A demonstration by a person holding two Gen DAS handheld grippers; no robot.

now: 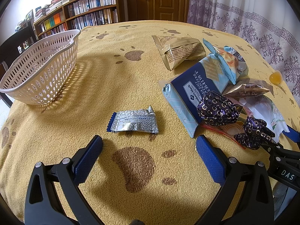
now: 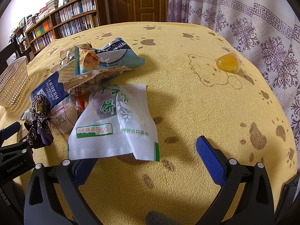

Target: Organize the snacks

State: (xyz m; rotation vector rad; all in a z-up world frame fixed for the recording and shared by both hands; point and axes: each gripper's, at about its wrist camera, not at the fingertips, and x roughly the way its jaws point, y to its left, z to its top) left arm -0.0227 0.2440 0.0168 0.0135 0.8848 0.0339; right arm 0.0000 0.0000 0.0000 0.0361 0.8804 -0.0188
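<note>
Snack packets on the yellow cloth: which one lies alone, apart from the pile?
The small blue-and-white patterned wrapper, directly ahead of the open left gripper. It touches nothing, while the other packets overlap in a heap to its right.

White slotted basket [image 1: 40, 69] sits empty at the far left. A small blue-and-white patterned wrapper [image 1: 133, 121] lies flat on its own, nearer and right of it. Further right is the snack pile: navy cracker pack [image 1: 189, 97], tan bag [image 1: 179, 51], purple foil candies [image 1: 217, 108], white-green pastry bag [image 2: 114, 120]. An orange jelly cup [image 2: 228, 62] sits alone far right.
</note>
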